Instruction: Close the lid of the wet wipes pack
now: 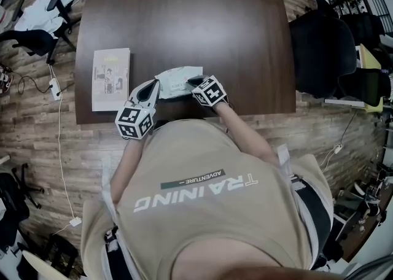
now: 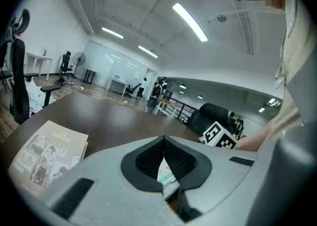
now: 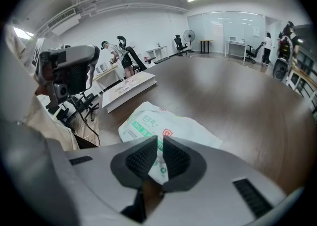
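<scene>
The wet wipes pack (image 1: 177, 80), white with green print, lies flat near the front edge of the dark table (image 1: 184, 21). My left gripper (image 1: 155, 86) is at the pack's left end. Its jaws meet at the tips (image 2: 164, 141), and a corner of the pack (image 2: 167, 173) shows between the pads. My right gripper (image 1: 191, 81) is at the pack's right end. In the right gripper view the jaws (image 3: 159, 140) stand almost together just over the pack (image 3: 163, 123), with nothing between them. The lid is hidden from me.
A magazine (image 1: 110, 79) lies on the table to the left of the pack. Black office chairs (image 1: 322, 51) stand at the right of the table and more at the far left (image 1: 37, 33). The person's torso covers the table's front edge.
</scene>
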